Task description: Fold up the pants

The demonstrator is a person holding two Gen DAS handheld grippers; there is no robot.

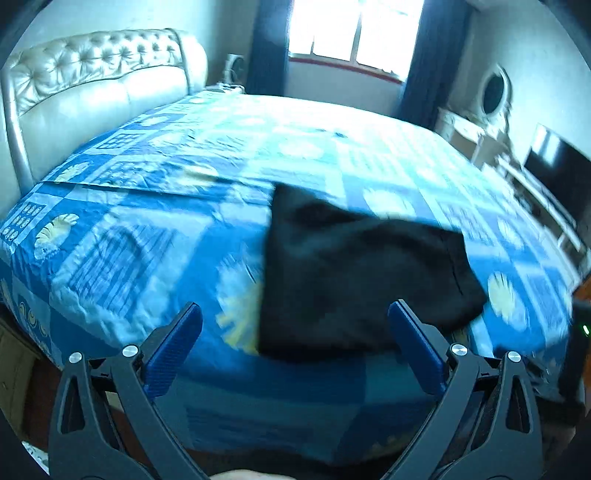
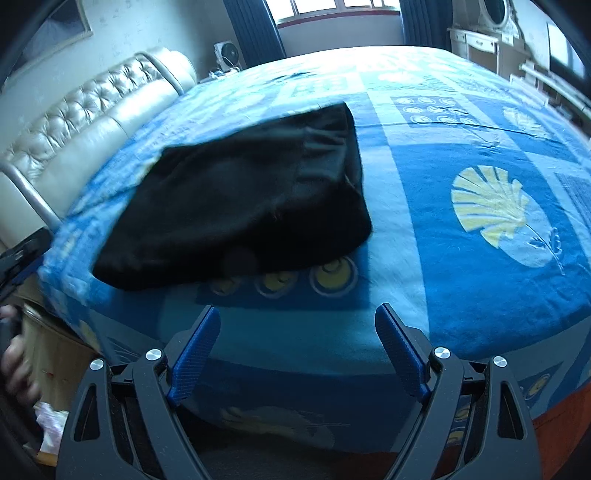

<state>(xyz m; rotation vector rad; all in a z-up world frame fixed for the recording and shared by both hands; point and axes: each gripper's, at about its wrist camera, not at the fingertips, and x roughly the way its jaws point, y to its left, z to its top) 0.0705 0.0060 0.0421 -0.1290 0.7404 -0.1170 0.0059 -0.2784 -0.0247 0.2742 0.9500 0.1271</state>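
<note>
Black pants [image 1: 354, 273] lie folded into a compact bundle on the blue patterned bedspread [image 1: 166, 206], near the bed's front edge. In the right wrist view the pants [image 2: 243, 199] sit left of centre on the bedspread [image 2: 461, 258]. My left gripper [image 1: 295, 314] is open and empty, held just short of the bundle's near edge. My right gripper [image 2: 297, 314] is open and empty, a little in front of the pants and apart from them.
A tufted cream headboard [image 1: 96, 92] stands at the left. A window [image 1: 354, 29] with dark curtains is behind the bed. A white dresser with a round mirror [image 1: 491, 92] and a dark screen [image 1: 554, 173] stand at the right. A fan [image 2: 227, 55] sits by the headboard.
</note>
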